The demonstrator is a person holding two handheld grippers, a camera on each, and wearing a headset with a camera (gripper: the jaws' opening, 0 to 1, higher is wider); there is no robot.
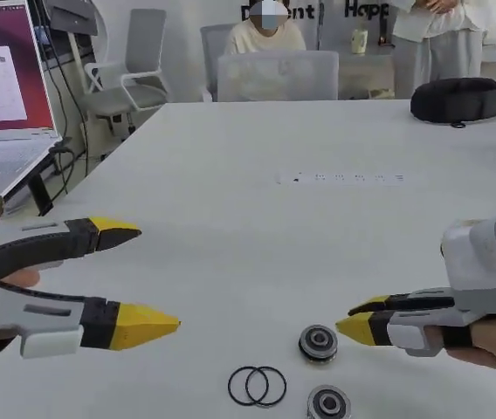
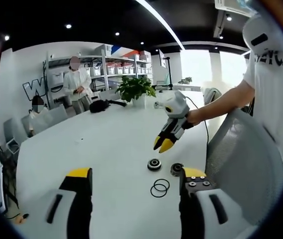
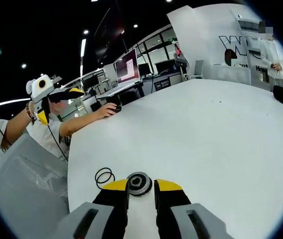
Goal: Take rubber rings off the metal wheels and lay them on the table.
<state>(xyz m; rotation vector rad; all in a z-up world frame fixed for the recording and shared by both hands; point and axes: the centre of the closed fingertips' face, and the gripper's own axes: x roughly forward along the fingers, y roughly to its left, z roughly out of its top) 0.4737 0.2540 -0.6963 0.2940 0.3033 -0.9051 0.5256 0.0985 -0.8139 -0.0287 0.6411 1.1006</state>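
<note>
Two black rubber rings [image 1: 257,386] lie overlapping on the white desk [image 1: 257,227], off the wheels, with one metal wheel [image 1: 328,403] beside them and a second wheel [image 1: 318,342] just beyond. Above that second wheel hangs the right gripper [image 1: 346,318], jaws parted only narrowly, holding nothing. Well apart, the left gripper [image 1: 159,278] spreads its jaws wide, empty. Farther off sits a black bag [image 1: 458,99].

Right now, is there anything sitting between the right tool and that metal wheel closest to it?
Nothing visible. The right tool points its tips at the nearer wheel across bare table; the two loose rubber rings lie off to the side, out of the path.
</note>
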